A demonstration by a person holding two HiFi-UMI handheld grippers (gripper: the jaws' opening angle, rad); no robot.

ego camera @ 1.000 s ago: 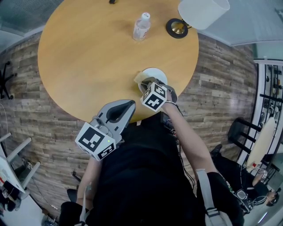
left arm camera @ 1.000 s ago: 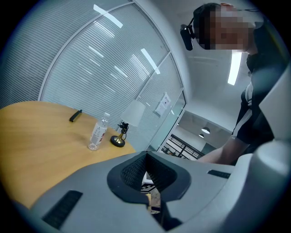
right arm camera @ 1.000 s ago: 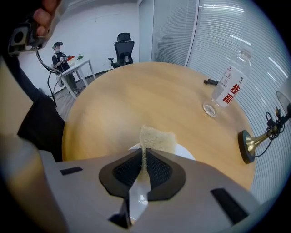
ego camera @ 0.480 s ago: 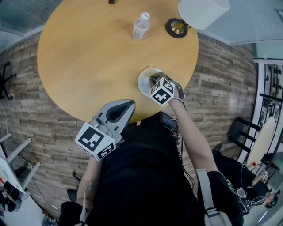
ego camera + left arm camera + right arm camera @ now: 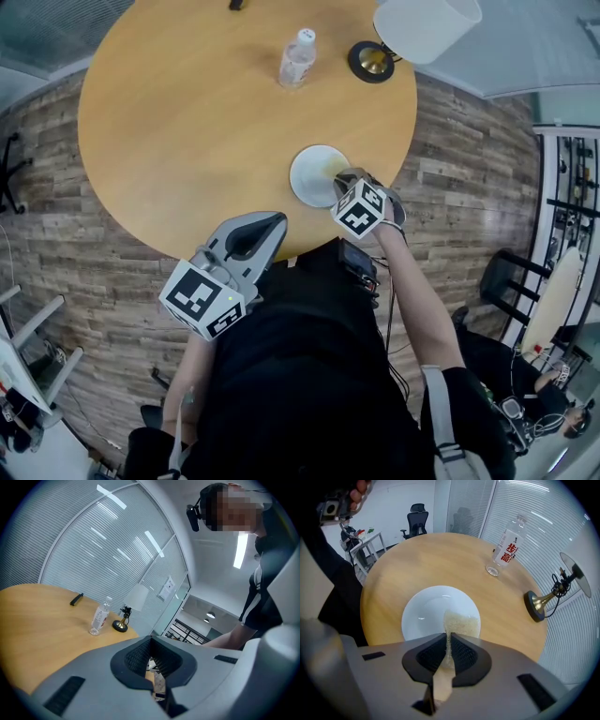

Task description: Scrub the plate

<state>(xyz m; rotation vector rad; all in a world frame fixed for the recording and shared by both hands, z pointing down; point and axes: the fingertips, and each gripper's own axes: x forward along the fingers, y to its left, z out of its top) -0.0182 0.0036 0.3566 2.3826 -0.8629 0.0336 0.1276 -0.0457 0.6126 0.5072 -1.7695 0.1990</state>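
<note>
A white plate [image 5: 311, 175] [image 5: 426, 613] lies on the round wooden table [image 5: 187, 122] near its front right edge. My right gripper [image 5: 343, 180] [image 5: 449, 644] is shut on a pale yellow sponge [image 5: 462, 625] [image 5: 337, 169], which rests on the right part of the plate. My left gripper [image 5: 268, 225] [image 5: 153, 662] hangs close to the body, off the table's near edge. Its jaws stand together with nothing between them.
A clear water bottle [image 5: 298, 56] [image 5: 506, 550] [image 5: 100, 617] stands at the far side of the table. Beside it is a lamp with a brass base [image 5: 366, 61] [image 5: 536, 604] and a white shade [image 5: 427, 26]. A small black object [image 5: 76, 599] lies farther back.
My right gripper has slid to the right across the plate with the sponge, from its left part to its right part. The left gripper has stayed still.
</note>
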